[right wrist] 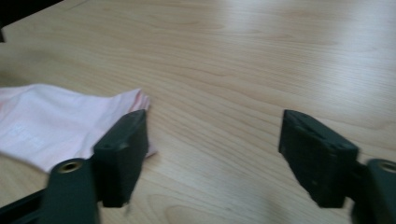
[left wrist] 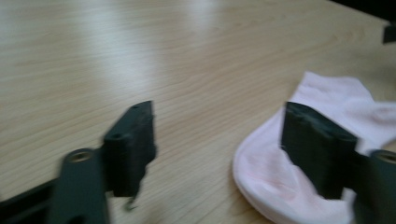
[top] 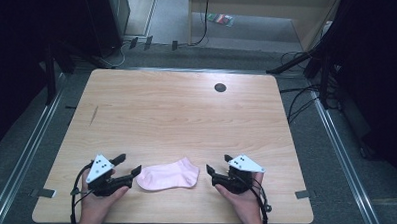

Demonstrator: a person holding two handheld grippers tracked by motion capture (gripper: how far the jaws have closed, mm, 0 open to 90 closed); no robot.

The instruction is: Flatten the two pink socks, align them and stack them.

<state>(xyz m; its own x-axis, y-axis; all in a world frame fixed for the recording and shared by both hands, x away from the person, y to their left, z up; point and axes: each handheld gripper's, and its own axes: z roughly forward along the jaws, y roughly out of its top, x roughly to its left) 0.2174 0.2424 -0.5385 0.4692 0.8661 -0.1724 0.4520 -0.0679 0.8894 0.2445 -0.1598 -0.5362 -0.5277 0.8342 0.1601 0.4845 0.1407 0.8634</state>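
Your left gripper (top: 130, 164) sits in the lower left of the high view, low over the wooden worktop (top: 176, 113), with its jaws standing wide apart and nothing pressed between them. In the left gripper view (left wrist: 219, 144) one jaw rises in front of the rounded end of the pink sock (left wrist: 280, 186) at the lower right of the frame, while the other stands over bare wood at the lower left; whether that jaw touches the fabric cannot be told through the blur.

The pink sock (top: 168, 175) lies flat near the bottom centre of the high view, between your two grippers, close to the near edge of the worktop.

Your right gripper (top: 217, 164) is at the lower right of the sock in the high view, its jaws also wide apart and gripping nothing. In the right gripper view (right wrist: 212, 149) the sock (right wrist: 56, 121) lies at the left of the frame, one corner tucked behind the left jaw, and the right jaw stands over bare wood.

A small dark round spot (top: 220, 87) marks the worktop in the upper middle of the high view, well apart from the sock.
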